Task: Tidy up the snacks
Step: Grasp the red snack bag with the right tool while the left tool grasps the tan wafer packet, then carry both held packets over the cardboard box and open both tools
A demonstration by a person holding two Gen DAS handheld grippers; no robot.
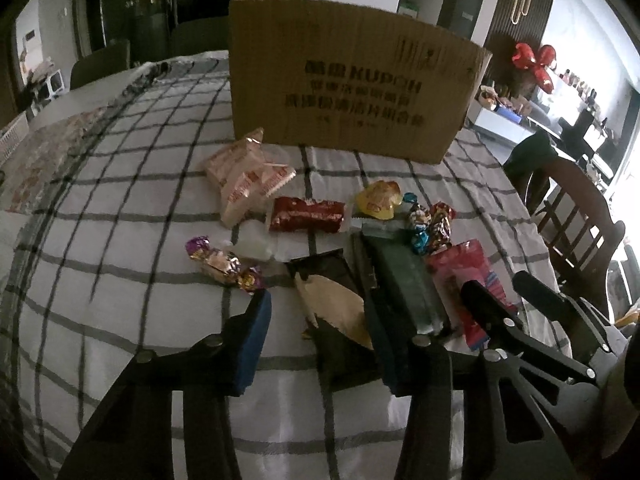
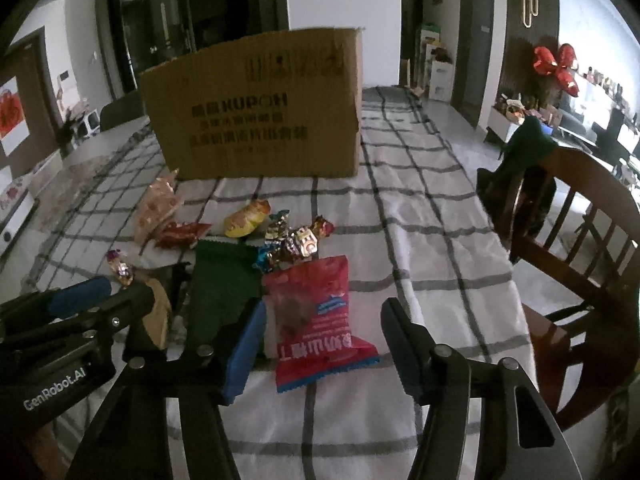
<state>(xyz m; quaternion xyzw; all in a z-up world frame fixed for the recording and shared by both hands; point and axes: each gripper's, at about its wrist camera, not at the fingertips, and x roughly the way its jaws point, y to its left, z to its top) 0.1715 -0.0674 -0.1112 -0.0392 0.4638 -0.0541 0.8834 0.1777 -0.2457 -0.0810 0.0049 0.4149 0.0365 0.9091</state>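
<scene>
Several snacks (image 2: 320,312) strew a checked tablecloth (image 2: 420,240) — cardboard box (image 2: 256,116) behind, both jaws released.

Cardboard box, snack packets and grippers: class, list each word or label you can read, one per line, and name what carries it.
"KUPOH": cardboard box; the last letters are blurred and uncertain.
"GenRobot.AI": body of the left gripper, seen from the right wrist view.
Other lines on the box: too blurred to read.
Print on the red packet: upside down, blurred, unreadable.
Other wrappers: too small.
</scene>
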